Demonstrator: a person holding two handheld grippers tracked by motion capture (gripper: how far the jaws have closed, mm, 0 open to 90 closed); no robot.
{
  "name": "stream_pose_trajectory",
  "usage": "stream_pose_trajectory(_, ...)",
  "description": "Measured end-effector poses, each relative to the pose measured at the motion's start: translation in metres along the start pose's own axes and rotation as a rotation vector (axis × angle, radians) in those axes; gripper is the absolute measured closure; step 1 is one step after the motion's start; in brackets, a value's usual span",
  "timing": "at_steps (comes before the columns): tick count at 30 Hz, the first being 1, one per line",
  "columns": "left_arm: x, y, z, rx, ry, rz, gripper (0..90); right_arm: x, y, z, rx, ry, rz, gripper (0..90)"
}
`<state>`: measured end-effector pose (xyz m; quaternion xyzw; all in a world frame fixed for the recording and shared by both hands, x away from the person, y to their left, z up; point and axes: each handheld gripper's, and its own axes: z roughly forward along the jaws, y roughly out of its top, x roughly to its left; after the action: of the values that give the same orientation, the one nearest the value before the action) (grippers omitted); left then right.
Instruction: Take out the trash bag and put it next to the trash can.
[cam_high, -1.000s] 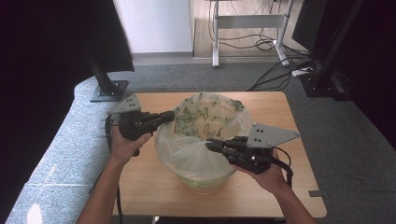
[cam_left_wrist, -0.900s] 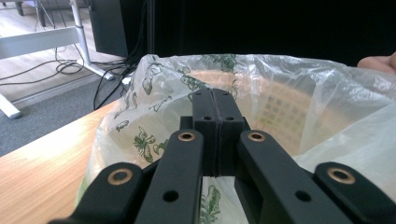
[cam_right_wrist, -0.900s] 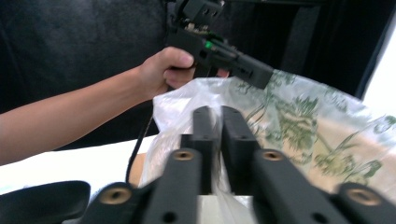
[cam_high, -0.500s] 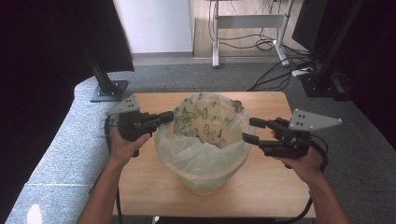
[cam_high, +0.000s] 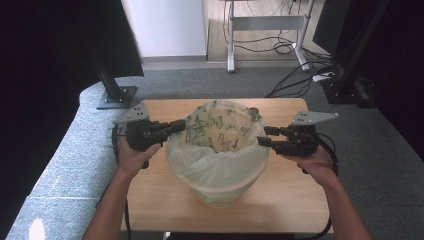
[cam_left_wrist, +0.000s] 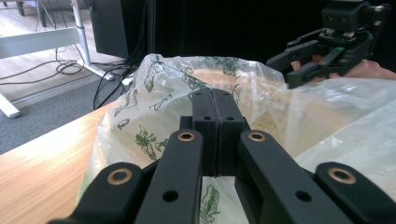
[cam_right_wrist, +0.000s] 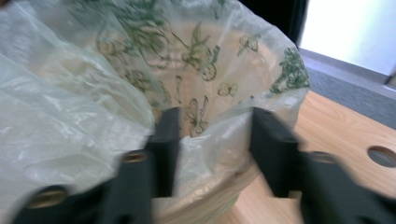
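1. Nearest the person, the bare front strip of the wooden table (cam_high: 160, 200) is pale and smooth-grained; both forearms come in over it from the near edge.
2. In the middle of the table stands a round bin (cam_high: 220, 192), pale with a greenish foot. Its plastic bag (cam_high: 215, 160) lines it and spills over the rim in loose, crinkled folds.
3. The bag is thin, translucent film printed with green butterflies and leaves. The mouth stands open, and the film bunches thickest on the near side.
4. The left gripper (cam_high: 176, 126) is at the bag's left rim. In the left gripper view its black jaws are pressed flat together on the bag's film.
5. The right gripper (cam_high: 264, 136) is at the bag's right rim. Its jaws have just been closing and now stand partly apart, with the rim film lying between them in the right gripper view; whether the pads touch it I cannot tell, as that picture is blurred.
6. A round hole (cam_right_wrist: 382, 156) pierces the tabletop beside the bin.
7. Beyond the table lie grey carpet (cam_high: 200, 85), a black stand base (cam_high: 117, 96), a tangle of cables (cam_high: 300, 75) and a desk frame (cam_high: 267, 25).
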<state>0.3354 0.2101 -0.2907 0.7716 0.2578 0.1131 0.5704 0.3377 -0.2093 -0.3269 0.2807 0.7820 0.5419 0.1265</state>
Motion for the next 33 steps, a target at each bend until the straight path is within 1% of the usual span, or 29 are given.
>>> stream_pose_trajectory(2,0.001,-0.001,-0.001,-0.001,0.001,-0.002,89.4,0.004,0.001,0.002,0.005,-0.024,-0.036,76.9)
stream_pose_trajectory(4,0.002,-0.002,-0.002,-0.003,0.003,-0.005,89.4,0.006,0.002,0.003,0.010,-0.043,-0.043,87.5)
stream_pose_trajectory(5,0.002,-0.002,-0.002,-0.004,0.004,-0.005,89.4,0.007,0.004,0.004,0.010,-0.053,-0.044,89.3)
stream_pose_trajectory(6,0.002,-0.002,-0.003,-0.006,0.004,-0.005,89.4,0.007,0.005,0.004,0.007,-0.055,-0.043,89.4)
stream_pose_trajectory(8,0.002,-0.002,-0.004,-0.011,0.006,-0.005,89.4,0.010,0.010,0.002,-0.037,-0.058,-0.036,89.6)
stream_pose_trajectory(10,0.002,-0.002,-0.004,-0.014,0.007,-0.006,89.4,0.013,0.017,0.000,-0.089,-0.049,-0.044,89.6)
stream_pose_trajectory(11,0.003,-0.002,-0.004,-0.015,0.007,-0.006,89.4,0.016,0.022,-0.002,-0.106,-0.060,-0.056,89.6)
stream_pose_trajectory(12,0.003,-0.002,-0.004,-0.015,0.008,-0.006,89.4,0.017,0.024,-0.003,-0.121,-0.060,-0.062,89.6)
stream_pose_trajectory(13,0.003,-0.002,-0.004,-0.016,0.006,-0.008,89.4,0.019,0.028,-0.004,-0.148,-0.054,-0.066,89.6)
stream_pose_trajectory(15,0.002,-0.002,-0.004,-0.016,0.005,-0.008,89.5,0.022,0.033,-0.005,-0.160,-0.070,-0.079,89.6)
stream_pose_trajectory(16,0.002,-0.002,-0.004,-0.016,0.003,-0.008,89.5,0.021,0.033,-0.004,-0.163,-0.088,-0.081,89.5)
stream_pose_trajectory(18,0.002,-0.003,-0.004,-0.016,0.002,-0.008,89.4,0.020,0.032,-0.004,-0.162,-0.092,-0.076,89.2)
stream_pose_trajectory(19,0.001,-0.003,-0.004,-0.016,0.001,-0.008,89.4,0.017,0.031,-0.004,-0.167,-0.091,-0.064,80.5)
stream_pose_trajectory(20,0.001,-0.003,-0.004,-0.015,0.001,-0.007,89.4,0.014,0.029,-0.005,-0.171,-0.086,-0.032,63.9)
stream_pose_trajectory(21,0.001,-0.003,-0.004,-0.015,0.001,-0.007,89.4,0.011,0.028,-0.005,-0.166,-0.080,-0.010,54.2)
stream_pose_trajectory(22,0.001,-0.003,-0.004,-0.013,0.002,-0.006,89.4,0.006,0.026,-0.005,-0.159,-0.081,0.020,47.5)
stream_pose_trajectory(23,0.001,-0.003,-0.004,-0.013,0.002,-0.006,89.4,-0.002,0.026,-0.004,-0.143,-0.064,0.069,38.6)
stream_pose_trajectory(24,0.001,-0.003,-0.004,-0.014,0.003,-0.007,89.4,-0.002,0.026,-0.004,-0.143,-0.064,0.069,38.6)
stream_pose_trajectory(25,0.001,-0.003,-0.004,-0.014,0.003,-0.007,89.4,-0.005,0.025,-0.002,-0.137,-0.055,0.090,37.0)
stream_pose_trajectory(27,0.001,-0.003,-0.004,-0.015,0.003,-0.007,89.4,-0.011,0.025,0.004,-0.108,-0.036,0.106,34.3)
stream_pose_trajectory(28,0.001,-0.003,-0.004,-0.016,0.002,-0.007,89.4,-0.015,0.024,0.010,-0.080,-0.028,0.117,33.7)
stream_pose_trajectory(30,0.001,-0.003,-0.004,-0.016,0.000,-0.010,89.4,-0.018,0.023,0.016,-0.046,-0.022,0.121,33.8)
stream_pose_trajectory(31,0.002,-0.004,-0.004,-0.013,0.000,-0.009,89.4,-0.020,0.022,0.020,-0.032,-0.020,0.121,37.7)
stream_pose_trajectory(32,0.002,-0.004,-0.004,-0.013,0.000,-0.009,89.4,-0.021,0.021,0.022,-0.025,-0.023,0.107,44.9)
stream_pose_trajectory(33,0.002,-0.005,-0.004,-0.015,-0.001,-0.011,89.4,-0.020,0.020,0.023,-0.019,-0.023,0.094,50.2)
